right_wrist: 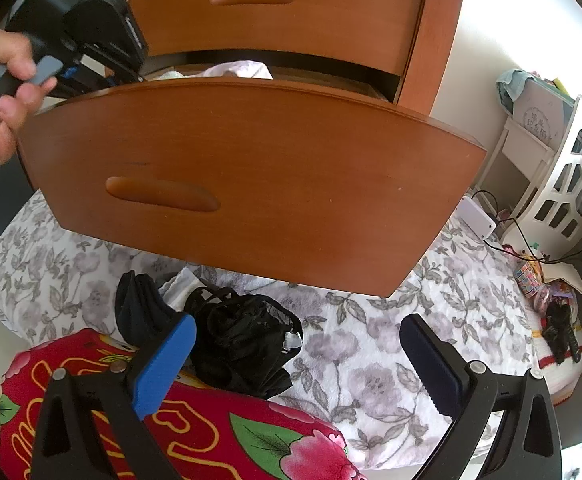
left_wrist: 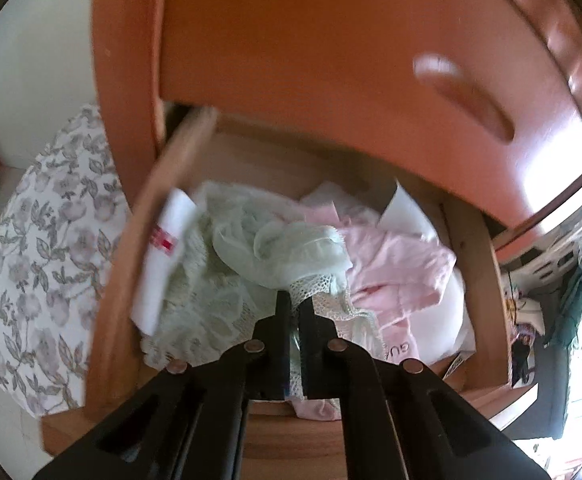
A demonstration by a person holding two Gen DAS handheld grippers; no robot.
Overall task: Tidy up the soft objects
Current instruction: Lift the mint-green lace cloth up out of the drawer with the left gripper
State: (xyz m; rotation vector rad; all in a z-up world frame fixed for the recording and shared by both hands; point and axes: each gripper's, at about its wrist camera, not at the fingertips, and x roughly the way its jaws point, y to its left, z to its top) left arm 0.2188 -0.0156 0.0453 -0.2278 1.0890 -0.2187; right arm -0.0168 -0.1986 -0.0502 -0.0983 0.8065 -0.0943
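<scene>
- Left gripper (left_wrist: 296, 304): jaws closed on a fold of the pale mint-green lace and mesh garment (left_wrist: 279, 248); white netted trim is pinched right at the tips. The grip reads as a thin edge hold, not a bulk hold.
- Right gripper (right_wrist: 297, 364): jaws wide open and holding nothing, hovering above the floral grey-and-white bedspread (right_wrist: 371, 360).
- Near the right gripper: a crumpled black fabric item (right_wrist: 243, 344) lies on the bedspread, touching the red flower-print quilt (right_wrist: 211, 432). It looks like another soft item awaiting sorting.
- Beyond that: the open lower wooden drawer (left_wrist: 147, 240) of the orange-brown nightstand (right_wrist: 431, 40). The mint garment sits in the middle of the drawer, between a white folded cloth with a red tag (left_wrist: 163, 256) and a rumpled pink garment (left_wrist: 403, 264).
- Step in hand, as judged: lifting the mint garment out of the pile, or repositioning it.
- To do it well: raise slowly and straight up so the lace does not snag the pink garment or the drawer's front edge. Watch for trailing fabric dragging its neighbours.
- Risk: the lace may slip from so thin a pinch; regrip deeper if it slides.
- A person's hand (right_wrist: 11, 92) holds the left gripper's handle at the drawer's left corner.
</scene>
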